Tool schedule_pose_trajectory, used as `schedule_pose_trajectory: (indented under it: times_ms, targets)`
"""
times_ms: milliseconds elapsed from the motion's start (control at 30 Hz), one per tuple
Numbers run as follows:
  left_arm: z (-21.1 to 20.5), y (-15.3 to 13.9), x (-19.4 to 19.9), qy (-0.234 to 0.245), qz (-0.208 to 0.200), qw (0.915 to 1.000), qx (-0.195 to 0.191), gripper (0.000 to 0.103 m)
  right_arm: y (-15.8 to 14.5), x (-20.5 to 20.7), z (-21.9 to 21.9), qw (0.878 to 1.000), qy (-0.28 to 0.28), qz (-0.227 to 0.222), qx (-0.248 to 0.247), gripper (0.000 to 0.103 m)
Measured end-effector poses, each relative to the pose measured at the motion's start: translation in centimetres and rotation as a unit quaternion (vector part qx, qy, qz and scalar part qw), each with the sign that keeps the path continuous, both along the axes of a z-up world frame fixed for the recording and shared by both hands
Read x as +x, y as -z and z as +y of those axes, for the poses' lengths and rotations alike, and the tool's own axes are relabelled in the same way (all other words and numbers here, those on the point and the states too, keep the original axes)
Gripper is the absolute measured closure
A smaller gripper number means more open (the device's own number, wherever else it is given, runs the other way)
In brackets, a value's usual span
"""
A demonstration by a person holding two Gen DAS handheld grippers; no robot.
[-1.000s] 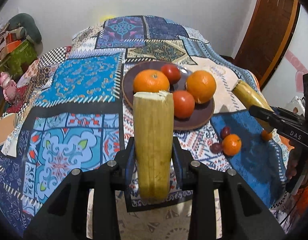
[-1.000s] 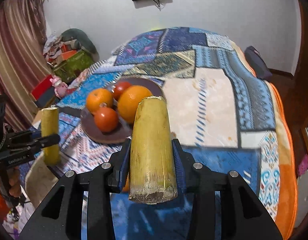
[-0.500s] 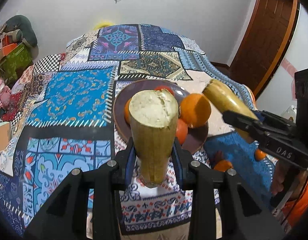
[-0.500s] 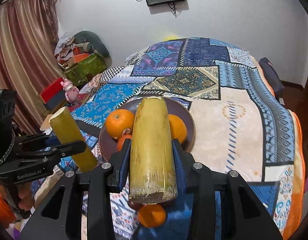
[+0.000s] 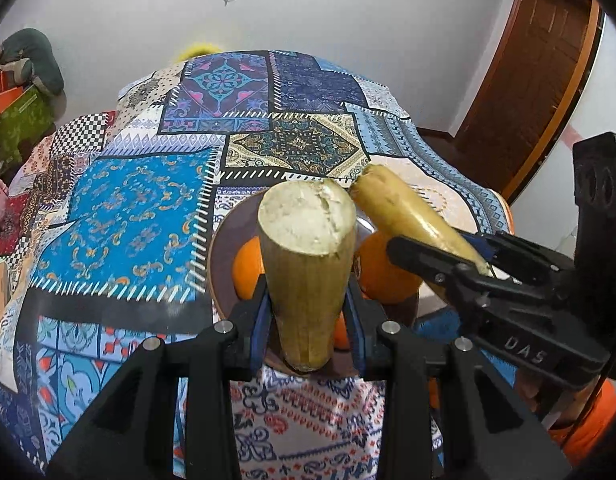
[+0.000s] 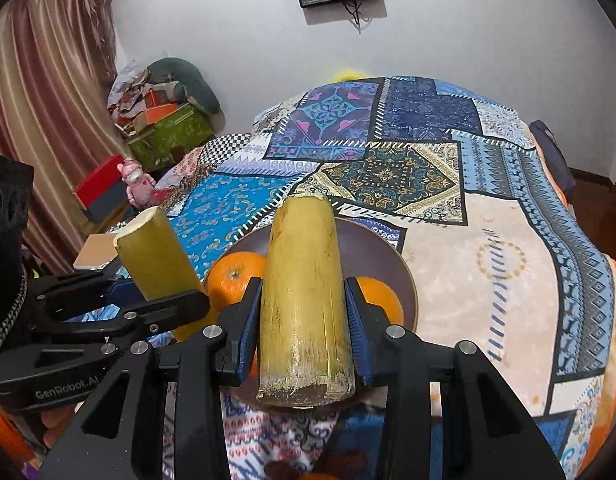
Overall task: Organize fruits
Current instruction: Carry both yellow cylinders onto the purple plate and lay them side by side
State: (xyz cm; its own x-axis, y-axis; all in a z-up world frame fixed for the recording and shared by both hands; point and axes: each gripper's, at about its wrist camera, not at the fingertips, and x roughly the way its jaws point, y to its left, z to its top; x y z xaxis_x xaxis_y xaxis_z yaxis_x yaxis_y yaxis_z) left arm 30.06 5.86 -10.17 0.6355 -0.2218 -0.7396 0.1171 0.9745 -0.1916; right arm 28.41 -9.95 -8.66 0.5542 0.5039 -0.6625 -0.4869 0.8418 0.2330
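Note:
My left gripper (image 5: 308,312) is shut on a thick yellow-green cane piece (image 5: 306,264), held upright over the near rim of the brown plate (image 5: 218,256). My right gripper (image 6: 304,320) is shut on a second cane piece (image 6: 304,296), also above the plate (image 6: 404,264). Each gripper shows in the other's view: the right one (image 5: 460,264) with its cane (image 5: 404,212) on the right, the left one (image 6: 148,300) with its cane (image 6: 156,256) on the left. The two cane tops nearly touch. Oranges (image 5: 248,268) (image 6: 234,276) lie on the plate, partly hidden.
A patchwork cloth (image 5: 140,208) covers the round table. Small dark and orange fruits (image 6: 292,468) lie on the cloth near the front edge. A wooden door (image 5: 540,64) stands at the right; boxes and a pink toy (image 6: 136,180) sit at the left by the curtain.
Both grippers have risen and come together over the plate, each still holding its cane piece. The canes now hide most of the fruit on the plate.

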Motion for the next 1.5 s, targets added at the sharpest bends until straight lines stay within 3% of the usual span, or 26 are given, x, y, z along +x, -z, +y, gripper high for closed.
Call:
schedule_pose_trajectory:
  times_ms: [800,1100,1233,1500]
  targets:
    - [0.1,1.5,6.3,0.022,0.040,0.9986,-0.027,0.069,0.8,1.4,0.1,1.000,0.006,0.005,-0.002,0.067]
    - [0.2,1.7,6.5,0.024,0.045,0.9982,-0.030,0.069,0.8,1.6,0.1,1.000,0.002,0.009,-0.001,0.066]
    - [0.3,1.0,6.0,0.005,0.021,0.9997,-0.013,0.070,0.6,1.5,0.4,1.000,-0.008,0.011,0.011,0.065]
    - [0.3,0.7,5.3,0.010,0.016,0.9998,-0.005,0.070,0.5,1.1,0.7,1.000,-0.015,-0.002,-0.012,0.065]
